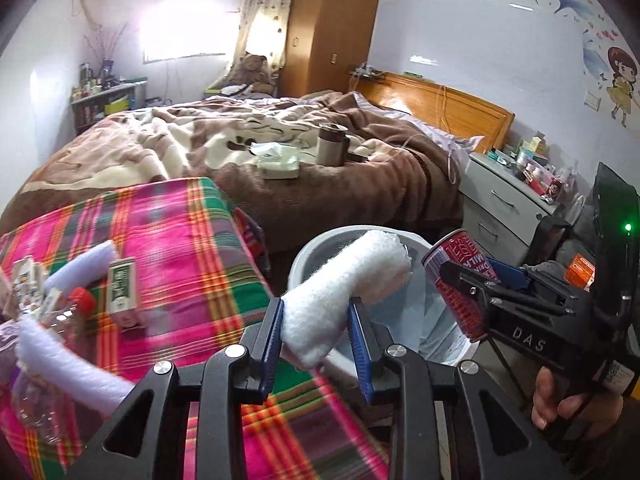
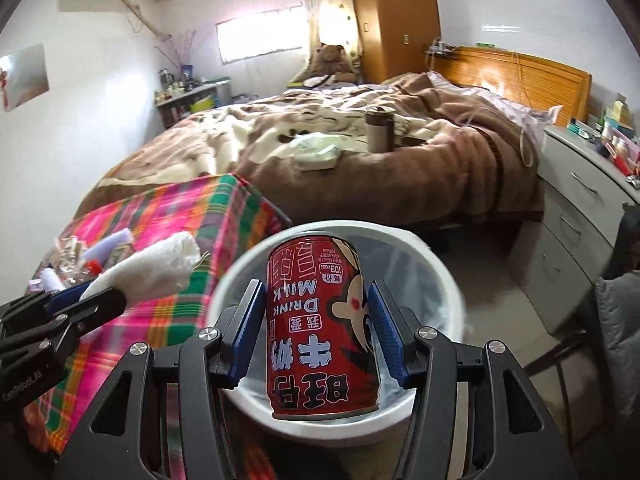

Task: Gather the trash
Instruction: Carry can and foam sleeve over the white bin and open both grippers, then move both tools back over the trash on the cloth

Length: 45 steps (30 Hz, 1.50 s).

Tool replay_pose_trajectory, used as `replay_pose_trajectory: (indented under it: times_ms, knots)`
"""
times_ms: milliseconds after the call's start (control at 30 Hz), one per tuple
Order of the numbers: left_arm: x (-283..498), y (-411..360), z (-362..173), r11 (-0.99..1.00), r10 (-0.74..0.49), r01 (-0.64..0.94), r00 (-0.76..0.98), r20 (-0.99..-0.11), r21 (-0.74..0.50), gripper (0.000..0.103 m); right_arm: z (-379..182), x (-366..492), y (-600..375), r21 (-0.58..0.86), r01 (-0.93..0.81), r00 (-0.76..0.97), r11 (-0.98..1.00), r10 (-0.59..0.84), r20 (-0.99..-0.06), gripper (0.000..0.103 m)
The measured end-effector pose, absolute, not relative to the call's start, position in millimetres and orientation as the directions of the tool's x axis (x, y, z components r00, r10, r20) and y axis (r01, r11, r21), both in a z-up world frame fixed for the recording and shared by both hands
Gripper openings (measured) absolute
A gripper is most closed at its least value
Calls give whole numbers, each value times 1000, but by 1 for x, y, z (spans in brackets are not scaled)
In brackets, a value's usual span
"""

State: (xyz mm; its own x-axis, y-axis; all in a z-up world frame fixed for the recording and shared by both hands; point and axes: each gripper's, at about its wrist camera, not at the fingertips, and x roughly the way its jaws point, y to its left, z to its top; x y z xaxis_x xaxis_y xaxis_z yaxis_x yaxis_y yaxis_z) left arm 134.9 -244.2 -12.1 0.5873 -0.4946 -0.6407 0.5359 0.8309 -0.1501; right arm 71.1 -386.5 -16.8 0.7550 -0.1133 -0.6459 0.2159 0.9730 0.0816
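My left gripper (image 1: 316, 320) is shut on a white foam roll (image 1: 348, 280) and holds it at the near rim of the white trash bin (image 1: 308, 252). My right gripper (image 2: 318, 316) is shut on a red milk drink can (image 2: 320, 332), upside down, right above the bin (image 2: 448, 280). The can (image 1: 456, 280) and right gripper (image 1: 460, 280) also show in the left wrist view, over the bin's right side. The foam roll (image 2: 156, 264) and left gripper (image 2: 86, 300) show in the right wrist view, left of the bin.
A table with a pink plaid cloth (image 1: 180, 232) holds a curved foam strip (image 1: 60, 356), a green carton (image 1: 124, 292) and a clear plastic bottle (image 1: 60, 320). Behind it stands a bed (image 1: 280, 152) with a mug. A grey drawer unit (image 2: 580, 216) is at right.
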Motion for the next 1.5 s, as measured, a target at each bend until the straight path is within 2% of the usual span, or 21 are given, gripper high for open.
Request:
replay_pose_trajectory:
  times_ms: [367, 500, 533, 600, 633, 667, 933, 1400, 1500]
  knots:
    - [157, -288, -32, 806, -500, 576, 541, -677, -135, 33, -34, 82, -416, 58, 276, 702, 959, -160, -694, 55]
    - [162, -295, -33, 798, -501, 589, 533, -682, -126, 35, -31, 82, -420, 22, 296, 705, 955, -202, -680, 56]
    - [165, -296, -33, 797, -503, 590, 531, -682, -128, 38, -30, 82, -423, 19, 302, 707, 953, -211, -675, 57]
    - [166, -295, -32, 790, -519, 597, 523, -676, -144, 47, -28, 81, -426, 28, 305, 711, 952, -208, -672, 69]
    - [166, -294, -30, 787, -526, 597, 523, -671, -152, 55, -28, 81, -427, 36, 307, 711, 951, -204, -673, 70]
    - [165, -294, -29, 787, -528, 599, 525, -667, -151, 59, -27, 80, -427, 40, 309, 711, 950, -203, -673, 70]
    - [154, -269, -17, 811, -505, 571, 574, -644, -127, 59, -23, 75, -414, 71, 303, 727, 950, -182, -662, 70]
    - [132, -170, 7, 888, -426, 443, 685, -591, -127, 60, -11, 75, -338, 101, 121, 792, 987, -34, -610, 70]
    - [127, -141, 6, 913, -378, 392, 715, -588, -111, 60, -13, 78, -319, 108, 67, 791, 992, 14, -612, 70]
